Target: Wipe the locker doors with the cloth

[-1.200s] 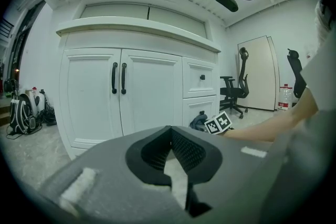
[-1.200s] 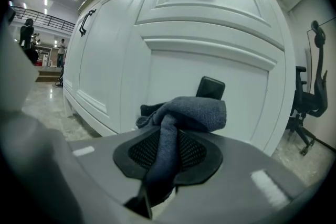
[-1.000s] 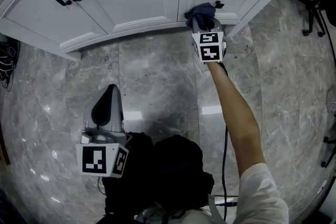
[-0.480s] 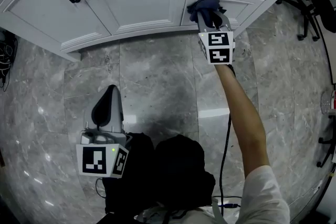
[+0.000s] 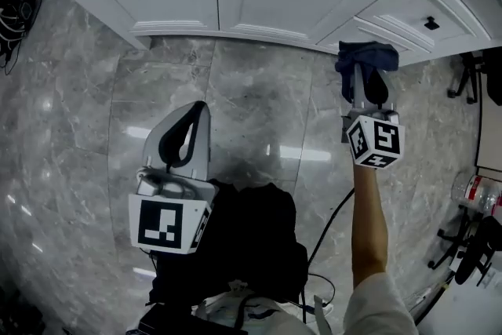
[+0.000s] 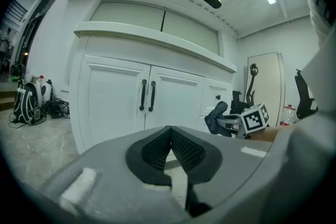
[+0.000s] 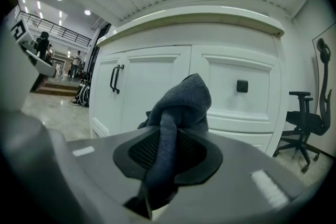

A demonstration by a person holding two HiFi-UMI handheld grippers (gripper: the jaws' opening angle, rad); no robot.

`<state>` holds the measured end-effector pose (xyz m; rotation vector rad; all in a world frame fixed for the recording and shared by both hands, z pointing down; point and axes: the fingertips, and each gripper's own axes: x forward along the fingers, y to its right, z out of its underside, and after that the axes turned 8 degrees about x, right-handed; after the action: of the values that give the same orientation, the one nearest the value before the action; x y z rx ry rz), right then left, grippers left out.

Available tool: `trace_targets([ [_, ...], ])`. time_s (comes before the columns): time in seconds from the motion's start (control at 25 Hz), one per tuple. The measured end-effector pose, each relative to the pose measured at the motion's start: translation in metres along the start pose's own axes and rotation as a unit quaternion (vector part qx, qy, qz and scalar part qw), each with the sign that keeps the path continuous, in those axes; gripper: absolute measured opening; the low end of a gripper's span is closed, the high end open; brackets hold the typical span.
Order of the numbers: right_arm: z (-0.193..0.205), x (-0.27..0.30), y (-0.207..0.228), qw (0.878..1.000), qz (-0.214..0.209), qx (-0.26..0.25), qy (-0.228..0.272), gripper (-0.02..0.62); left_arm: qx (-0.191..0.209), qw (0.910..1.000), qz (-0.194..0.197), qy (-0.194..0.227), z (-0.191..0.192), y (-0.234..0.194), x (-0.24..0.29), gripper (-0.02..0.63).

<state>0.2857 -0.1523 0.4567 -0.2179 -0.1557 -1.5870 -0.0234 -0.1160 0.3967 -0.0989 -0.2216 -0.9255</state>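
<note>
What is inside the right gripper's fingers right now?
A dark blue-grey fabric cloth, pinched between the right gripper's black ribbed fingers and bunched above them. It covers where the fingers meet and part of the white cabinet drawer front behind.

I see the left gripper as a pale grey shell, black ribbed pads lining its jaws; the right gripper matches; left cube and right cube are white with black square markers; white sleeve; dark clothing; thin black cable.
</note>
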Motion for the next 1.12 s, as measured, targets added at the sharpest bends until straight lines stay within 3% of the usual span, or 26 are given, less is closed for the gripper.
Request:
trace_targets([
  [0.2, -0.094, -0.043, -0.055, 1.000, -0.020, 0.019, -0.005, 0.083, 0.000, 0.9995, 0.013, -0.028, -0.088, -0.005, -0.030, 0.002],
  [0.4, -0.213, -0.100, -0.089, 0.999, -0.037, 0.032, 0.004, 0.083, 0.000, 0.9982, 0.043, -0.042, -0.207, 0.009, -0.061, 0.002],
  [0.8, -0.439, -0.244, -0.059, 0.998, -0.015, 0.056, 0.017, 0.081, 0.048, 0.9979, 0.043, -0.006, -0.477, 0.062, -0.124, 0.002],
  [0.92, -0.485, -0.287, -0.051, 0.998, -0.025, 0.049, 0.016, 0.081, 0.054, 0.9978, 0.037, 0.003, -0.525, 0.087, -0.148, 0.002],
  [1.12, -0.536, -0.351, -0.046, 0.998, -0.014, 0.052, 0.032, 0.081, 0.058, 0.9976, 0.034, 0.013, -0.565, 0.112, -0.189, 0.002],
])
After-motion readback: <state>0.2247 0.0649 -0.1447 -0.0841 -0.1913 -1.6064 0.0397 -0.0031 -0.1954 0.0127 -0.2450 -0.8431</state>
